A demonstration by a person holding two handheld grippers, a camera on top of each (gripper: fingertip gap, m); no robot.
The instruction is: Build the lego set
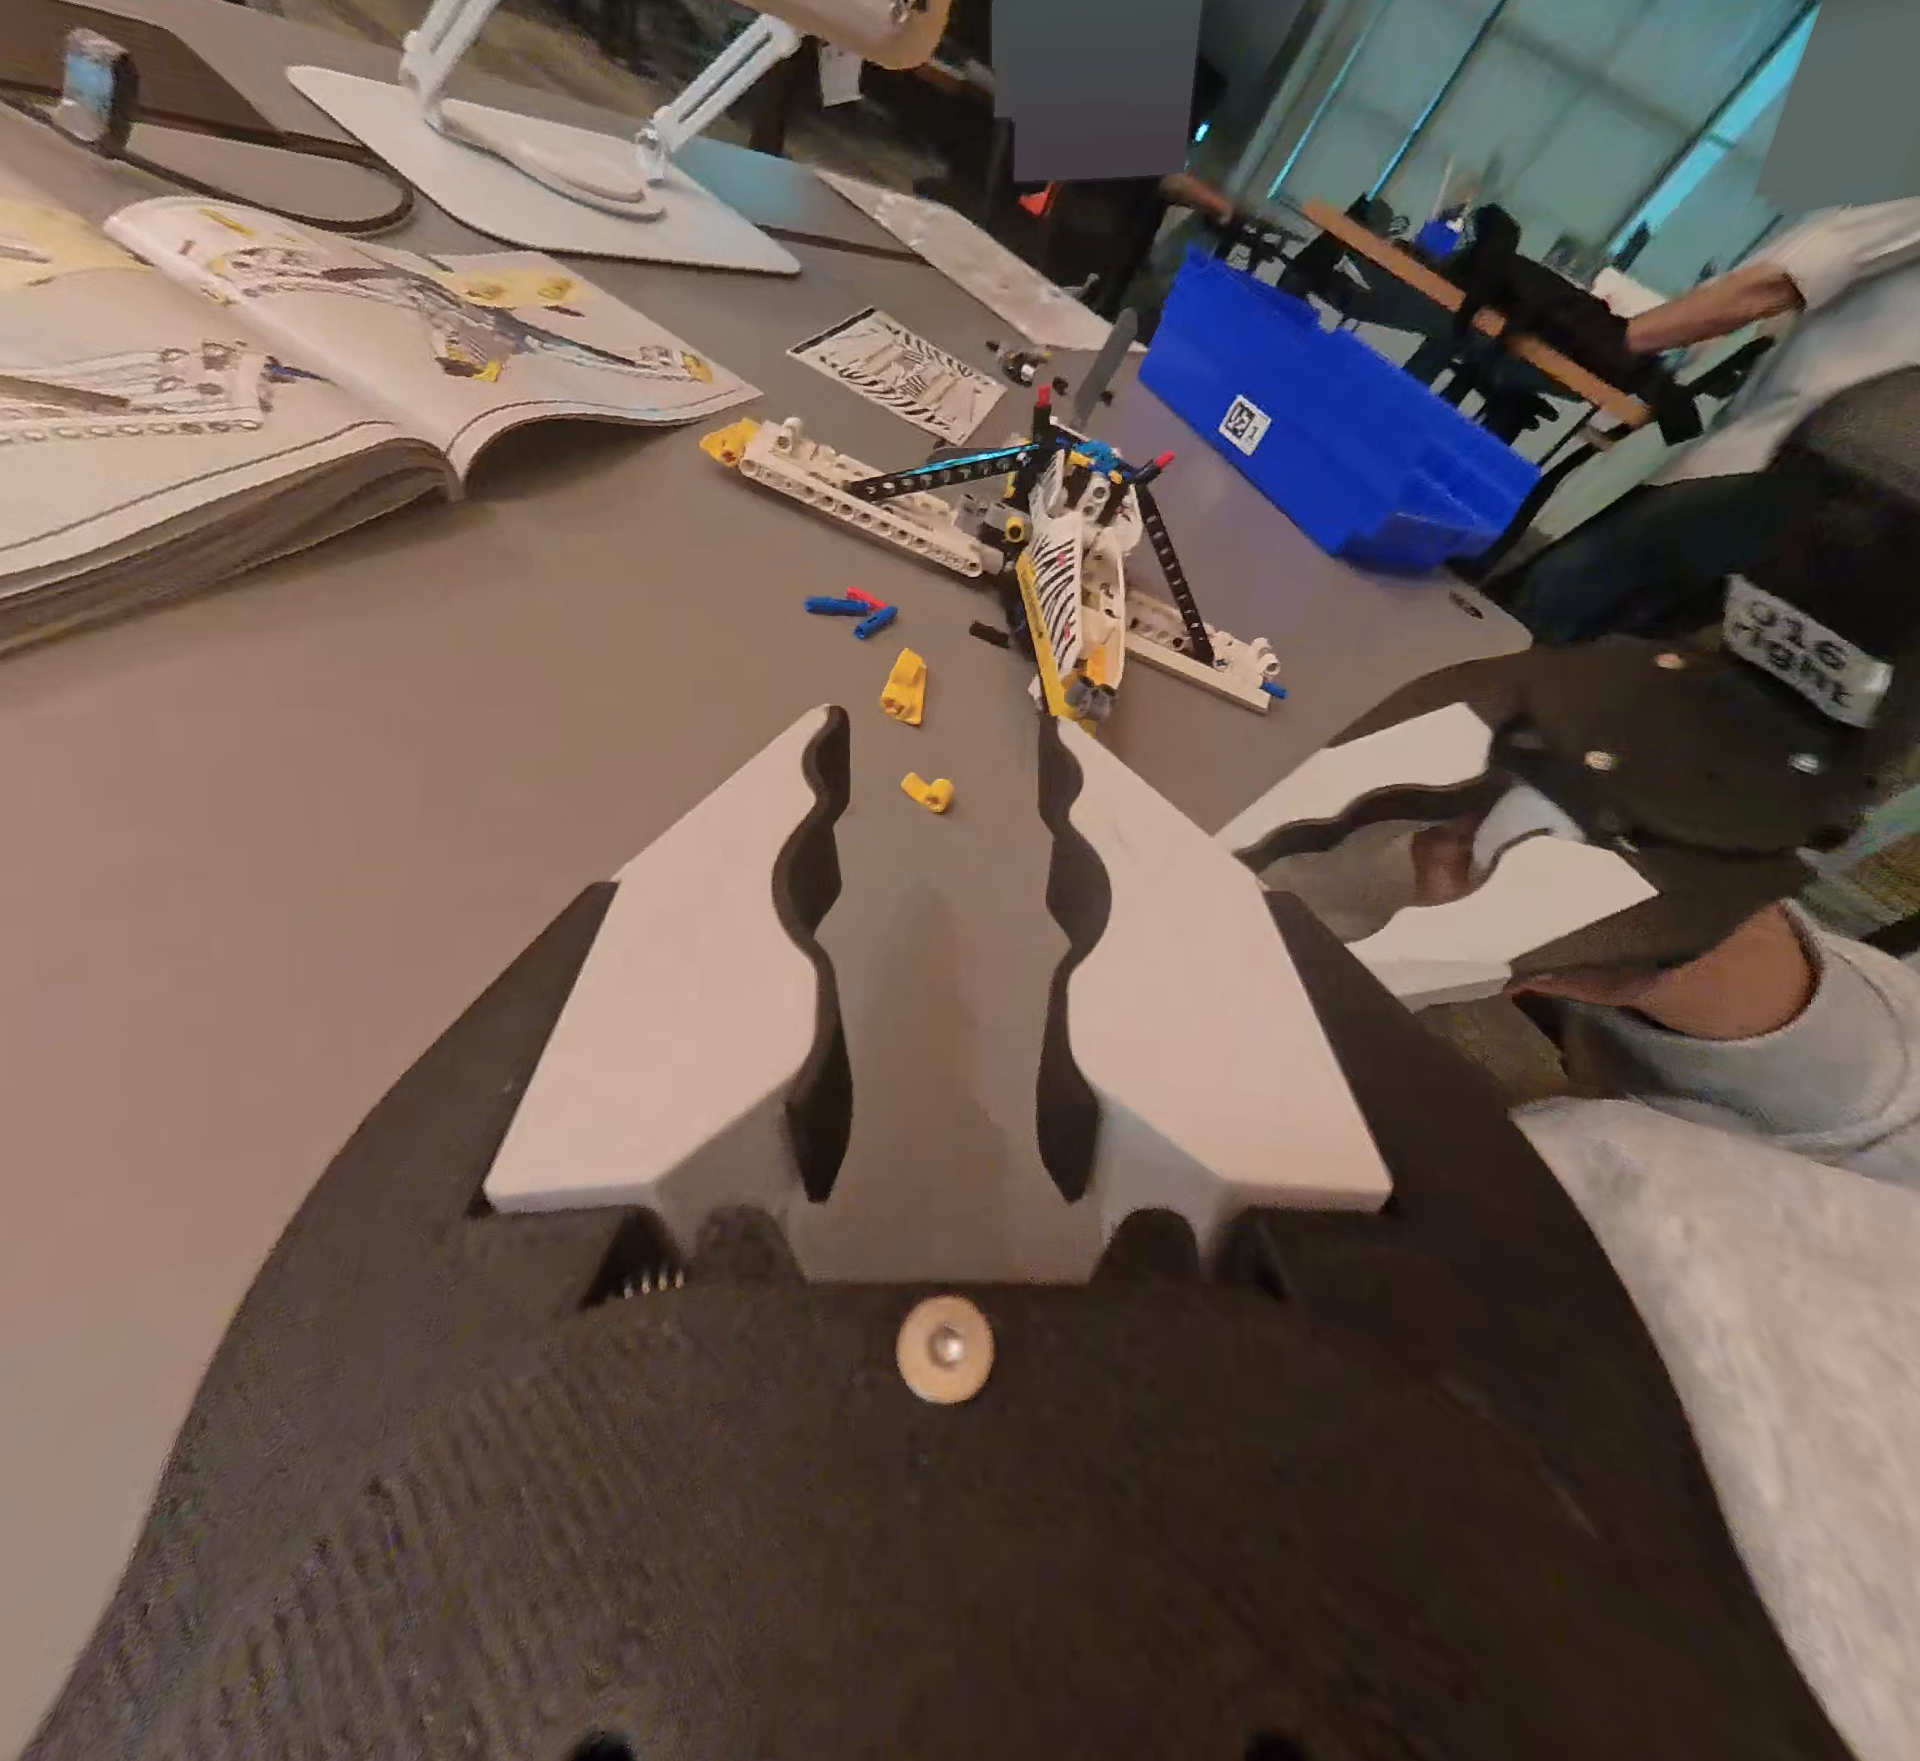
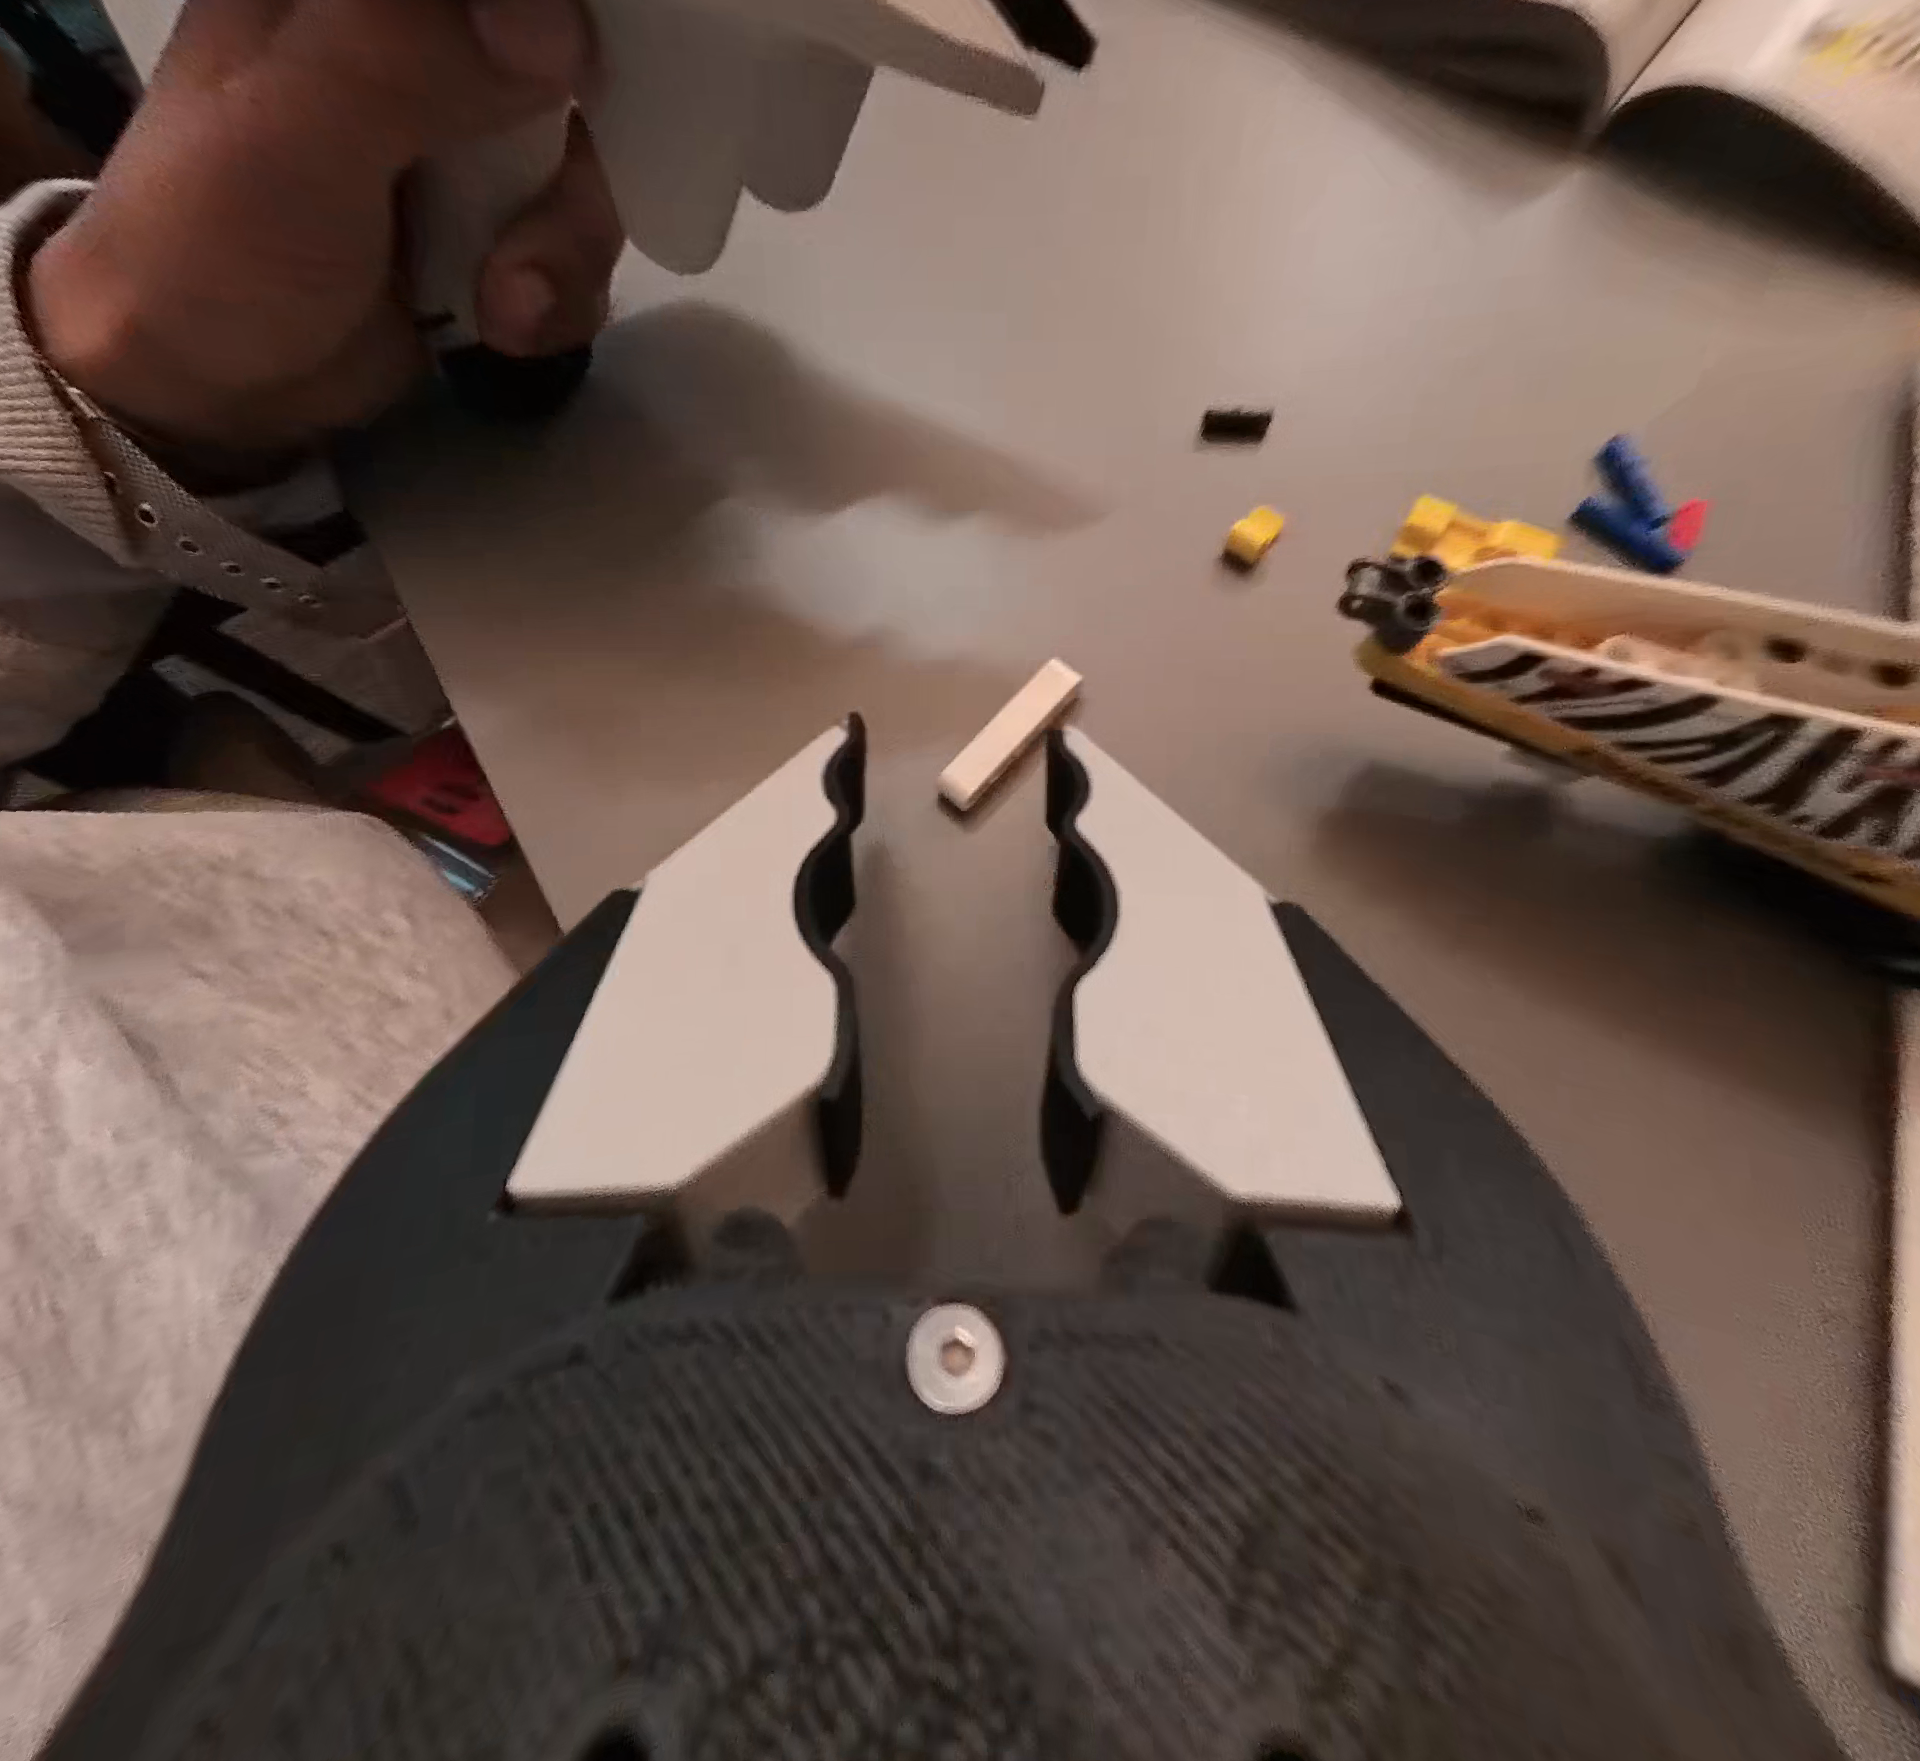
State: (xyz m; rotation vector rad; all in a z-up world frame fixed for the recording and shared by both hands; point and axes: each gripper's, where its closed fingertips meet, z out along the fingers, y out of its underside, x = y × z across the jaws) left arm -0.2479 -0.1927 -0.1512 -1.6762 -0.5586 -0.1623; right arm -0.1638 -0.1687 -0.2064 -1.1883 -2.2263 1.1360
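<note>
A part-built lego model (image 1: 1060,558) of white beams, black beams and a zebra-striped yellow panel lies on the grey table (image 1: 416,776); it also shows at the right of the right wrist view (image 2: 1683,724). Loose pieces lie before it: a small yellow connector (image 1: 928,792), a yellow panel piece (image 1: 904,685), blue and red pins (image 1: 854,612). My left gripper (image 1: 943,724) is open and empty above the table, the yellow connector just beyond its tips. My right gripper (image 2: 954,737) is open, a small white flat piece (image 2: 1010,735) lying on the table between its fingertips. The right gripper also shows in the left wrist view (image 1: 1382,797).
An open instruction booklet (image 1: 312,381) lies at the left, a sticker sheet (image 1: 899,373) behind the model, a blue bin (image 1: 1320,433) at the back right, a white stand (image 1: 540,142) at the back. A small black piece (image 2: 1234,424) lies on the table. The table's edge runs near my right. Tip to tip, the grippers are about 11 cm apart. The right tips stand about 7 cm off the small yellow connector (image 1: 928,792). Look for it in the right wrist view (image 2: 1263,523) too.
</note>
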